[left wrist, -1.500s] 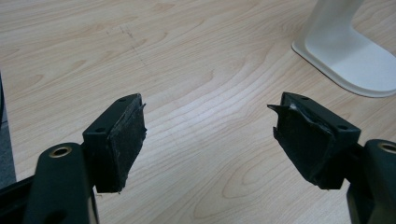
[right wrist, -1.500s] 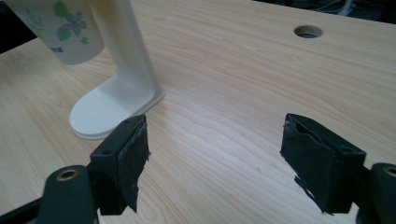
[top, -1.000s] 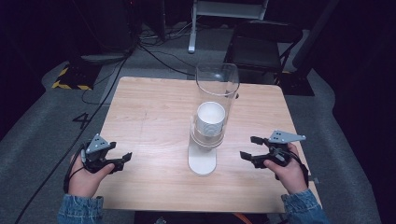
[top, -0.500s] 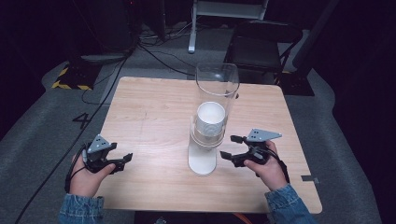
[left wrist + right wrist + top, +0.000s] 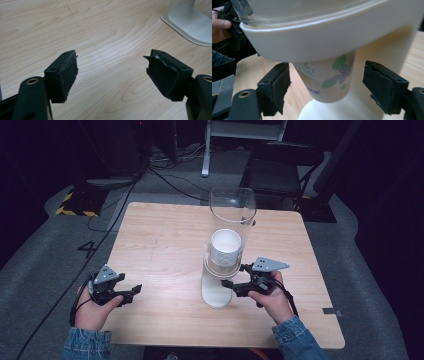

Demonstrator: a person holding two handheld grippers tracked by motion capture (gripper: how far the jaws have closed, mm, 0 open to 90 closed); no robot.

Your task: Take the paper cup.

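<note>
A light wooden table [image 5: 165, 250] takes most of the high view, and on it stands a cup dispenser [image 5: 223, 265], a little toward the person from the table's middle. I take this dispenser as the landmark. It has a tall clear tube [image 5: 233, 212] on top, a white collar [image 5: 317, 37] under the tube, and a flat white base [image 5: 216, 295] on the wood. Inside the tube a stack of white paper cups [image 5: 225, 251] is seen from above. In the right gripper view, the lowest cup [image 5: 324, 77] hangs out below the collar; it is white with green leaves and small purple flowers printed on it.

The right gripper [image 5: 233, 276] is held just beside the dispenser, on its right side, at the height of the collar. Its jaws stand wide apart, one on each side of the hanging cup, and neither pad touches the cup; it holds nothing. The person's right hand [image 5: 270, 295] grips it from behind.

The left gripper [image 5: 133, 291] is well apart from the dispenser, to its left, near the table's near edge, in the left hand [image 5: 92, 305]. Its jaws are also wide apart, with only bare wood between them, and the dispenser's base shows far off at the top right corner of the left gripper view
</note>
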